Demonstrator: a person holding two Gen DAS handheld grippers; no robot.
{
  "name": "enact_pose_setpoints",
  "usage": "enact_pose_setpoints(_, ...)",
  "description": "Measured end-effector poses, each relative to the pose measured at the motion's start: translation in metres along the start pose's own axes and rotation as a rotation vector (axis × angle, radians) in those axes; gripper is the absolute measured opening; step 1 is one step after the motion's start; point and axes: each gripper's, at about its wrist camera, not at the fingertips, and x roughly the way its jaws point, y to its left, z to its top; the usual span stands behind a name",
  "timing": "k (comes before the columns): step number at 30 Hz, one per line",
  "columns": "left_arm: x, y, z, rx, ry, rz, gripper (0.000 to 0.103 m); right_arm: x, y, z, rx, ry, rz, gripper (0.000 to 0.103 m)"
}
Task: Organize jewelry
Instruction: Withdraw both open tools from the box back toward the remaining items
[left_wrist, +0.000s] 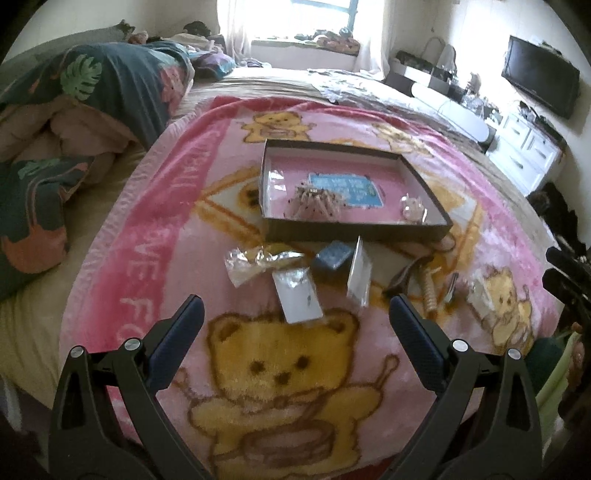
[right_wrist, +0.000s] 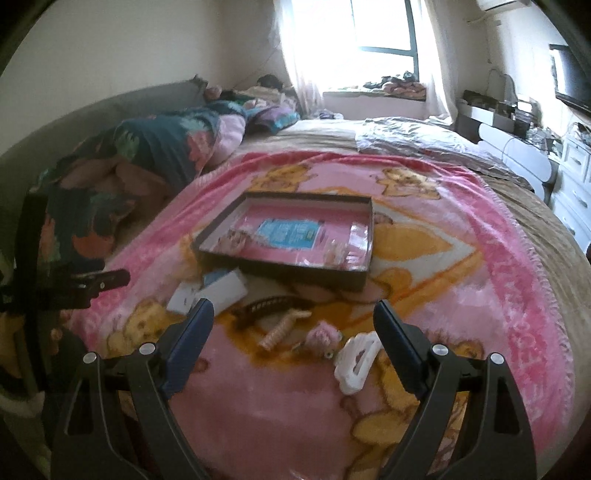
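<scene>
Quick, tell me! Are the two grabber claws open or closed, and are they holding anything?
Left gripper: open, holding nothing.
Right gripper: open, holding nothing.

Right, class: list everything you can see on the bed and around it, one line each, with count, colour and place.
Tray: one, dark walls, pink floor, mid-blanket.
Beaded jewelry: one pile, pale, inside tray.
Clear piece: one, inside the tray's right corner.
Blue card: one, on tray floor.
Blue box: one, in front of tray.
White packets: two, white, near blue box.
Crinkled bag: one, clear, left of blue box.
Dark hair clip: one, brown, in front of tray.
Spiral hair tie: one, cream, beside dark clip.
White claw clip: one, nearest right gripper.
Blanket: one, pink with bears.
Television: one, black, on wall.
Left gripper: open, empty.
Right gripper: open, empty.
</scene>
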Motion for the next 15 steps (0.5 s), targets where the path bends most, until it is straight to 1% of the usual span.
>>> enact_pose_setpoints(5, 0.009, -0.003, -0.011, 0.018, 0.037, -0.003, 0.094, 0.005, 0.007, -0.01, -0.024, 0.035, 0.014, 0.087)
enact_pose_setpoints(11, 0.024, -0.005, -0.025, 0.045, 0.101, -0.001, 0.094, 0.014, 0.015, -0.023, -0.04, 0.083, 0.042, 0.087)
enact_pose_setpoints(15, 0.036, -0.006, -0.032, 0.057, 0.13, -0.004, 0.094, 0.024, 0.015, -0.029, -0.025, 0.115, 0.052, 0.087)
